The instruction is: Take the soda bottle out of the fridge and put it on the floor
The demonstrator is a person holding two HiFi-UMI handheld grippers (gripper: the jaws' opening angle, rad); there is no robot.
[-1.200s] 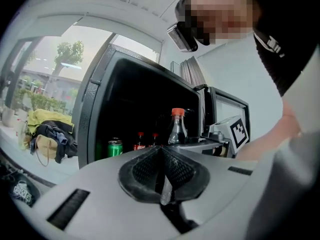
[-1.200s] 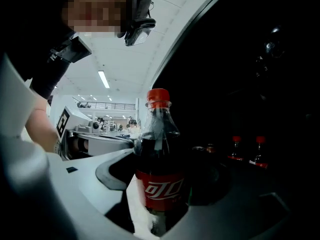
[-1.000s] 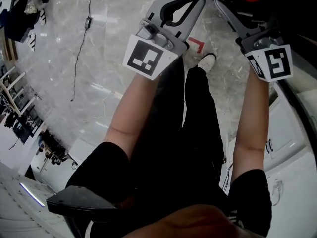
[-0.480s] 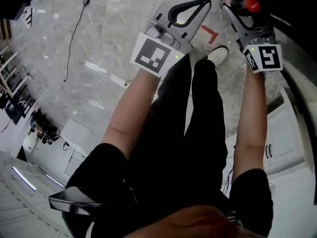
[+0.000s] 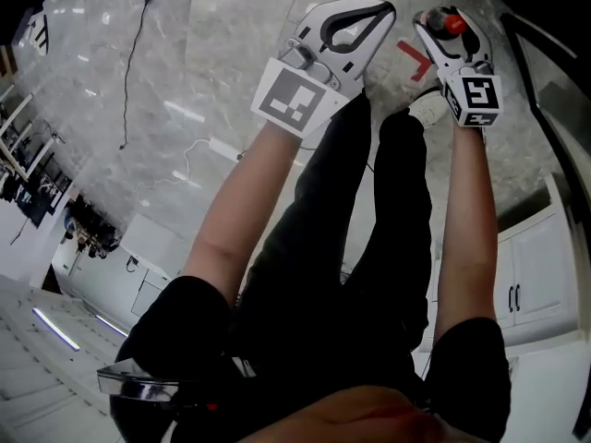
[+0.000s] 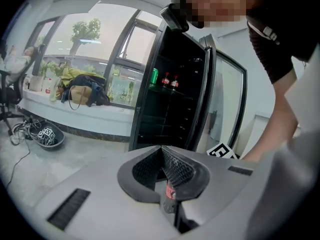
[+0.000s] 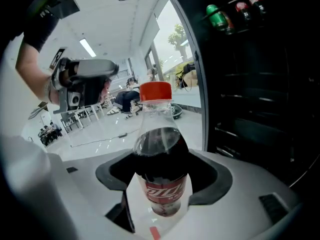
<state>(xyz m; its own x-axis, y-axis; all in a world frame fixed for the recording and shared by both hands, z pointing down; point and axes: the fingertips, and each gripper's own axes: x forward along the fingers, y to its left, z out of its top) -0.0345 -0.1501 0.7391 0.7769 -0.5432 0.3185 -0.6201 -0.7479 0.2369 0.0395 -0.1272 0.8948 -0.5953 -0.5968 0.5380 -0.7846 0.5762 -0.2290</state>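
The soda bottle (image 7: 161, 156), dark cola under a red cap and with a red label, sat upright between the jaws of the right gripper (image 5: 443, 28), which were closed on its lower body at the label. It was outside the fridge (image 7: 260, 89), whose dark open interior stood just to its right. A green can (image 7: 217, 17) and two red-capped bottles (image 7: 249, 4) remained on an upper fridge shelf.

In the head view the red cap showed at the right gripper's tip, above the grey marble floor (image 5: 185, 81), near a red tape mark (image 5: 415, 56) and the person's white shoe (image 5: 428, 109). Whether the bottle's base touched the floor could not be told.

The left gripper (image 6: 161, 150) had its jaws together, the ribbed pads meeting at the tips with nothing held. A small bottle with a red label, possibly the same soda bottle, showed beyond them. The left gripper was held out beside the right one, apart from it.
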